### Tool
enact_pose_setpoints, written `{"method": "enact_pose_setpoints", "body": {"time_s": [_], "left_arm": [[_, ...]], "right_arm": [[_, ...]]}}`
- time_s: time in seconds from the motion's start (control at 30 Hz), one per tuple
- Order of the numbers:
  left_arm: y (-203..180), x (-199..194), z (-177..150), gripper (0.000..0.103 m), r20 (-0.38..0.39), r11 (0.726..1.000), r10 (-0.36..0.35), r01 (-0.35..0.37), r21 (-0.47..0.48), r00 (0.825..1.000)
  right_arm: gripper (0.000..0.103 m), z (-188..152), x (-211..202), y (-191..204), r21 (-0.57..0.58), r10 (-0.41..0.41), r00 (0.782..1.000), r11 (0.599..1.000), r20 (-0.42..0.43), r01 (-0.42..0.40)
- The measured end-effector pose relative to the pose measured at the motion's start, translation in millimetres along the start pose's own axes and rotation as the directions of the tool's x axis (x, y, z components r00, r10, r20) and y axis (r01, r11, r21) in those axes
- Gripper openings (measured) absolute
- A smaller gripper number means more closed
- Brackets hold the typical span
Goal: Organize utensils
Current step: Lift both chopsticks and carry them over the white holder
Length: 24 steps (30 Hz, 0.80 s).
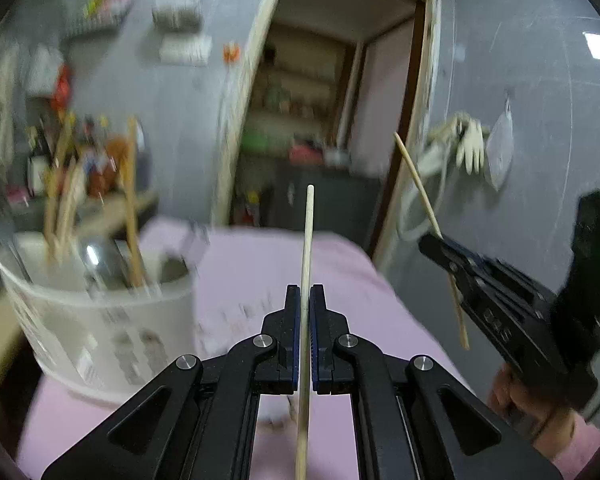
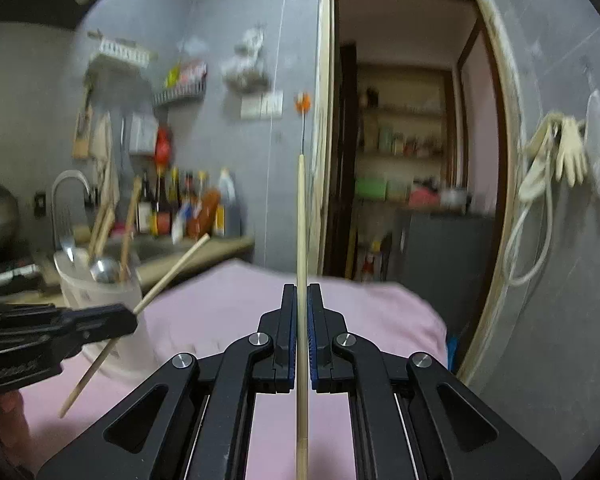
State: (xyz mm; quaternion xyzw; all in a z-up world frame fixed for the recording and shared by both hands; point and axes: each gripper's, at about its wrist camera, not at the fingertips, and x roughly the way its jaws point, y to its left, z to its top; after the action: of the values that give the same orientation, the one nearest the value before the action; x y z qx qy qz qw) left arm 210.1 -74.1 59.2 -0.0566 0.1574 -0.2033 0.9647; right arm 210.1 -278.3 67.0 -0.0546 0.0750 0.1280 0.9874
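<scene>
Left gripper [image 1: 305, 292] has its jaws clamped tight on a pale chopstick [image 1: 308, 240], which runs straight out past the tips. Right gripper [image 2: 300, 292] does likewise with a second chopstick [image 2: 301, 220], jaws pinched around its middle.

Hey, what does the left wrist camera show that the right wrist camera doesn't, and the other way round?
Only the left wrist view shows the right gripper from outside, clamped on its chopstick, with a green light on its body.

Only the right wrist view shows the faucet, the row of bottles clearly, and the left gripper from outside, clamped on its chopstick.

Both show a chopstick pinched upright between closed jaws, the white utensil holder with spoons and chopsticks, the pink cloth, the doorway and the gloves hanging on the wall.
</scene>
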Motion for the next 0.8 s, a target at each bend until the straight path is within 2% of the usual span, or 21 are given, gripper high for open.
{"method": "enact_pose_setpoints", "body": {"time_s": [0.07, 0.17, 0.37, 0.63, 0.73, 0.8], "left_arm": [[-1, -13, 11, 0.003, 0.088, 1.0, 0.011, -0.011, 0.006, 0.996], [2, -26, 22, 0.003, 0.181, 1.0, 0.01, -0.011, 0.005, 0.983], [28, -56, 49, 0.003, 0.339, 0.999, 0.039, -0.036, -0.014, 0.94], [85, -76, 81, 0.003, 0.427, 0.989, 0.15, -0.129, -0.078, 0.892], [113, -79, 81, 0.003, 0.446, 0.982, 0.181, -0.138, -0.126, 0.877], [133, -78, 80, 0.003, 0.45, 0.982, 0.172, -0.118, -0.146, 0.876]], "right_arm": [[0.003, 11, -9, 8, 0.002, -0.004, 0.997, 1.0, 0.072, 0.004], [0.003, 29, -13, 25, -0.004, 0.002, 0.988, 1.0, 0.155, -0.001], [0.003, 57, -16, 48, -0.006, 0.041, 0.956, 0.999, 0.289, -0.041], [0.003, 83, 3, 82, 0.046, 0.107, 0.914, 0.99, 0.39, -0.136], [0.003, 84, 17, 93, 0.08, 0.137, 0.906, 0.98, 0.4, -0.184], [0.003, 83, 28, 101, 0.108, 0.161, 0.902, 0.969, 0.4, -0.221]]}}
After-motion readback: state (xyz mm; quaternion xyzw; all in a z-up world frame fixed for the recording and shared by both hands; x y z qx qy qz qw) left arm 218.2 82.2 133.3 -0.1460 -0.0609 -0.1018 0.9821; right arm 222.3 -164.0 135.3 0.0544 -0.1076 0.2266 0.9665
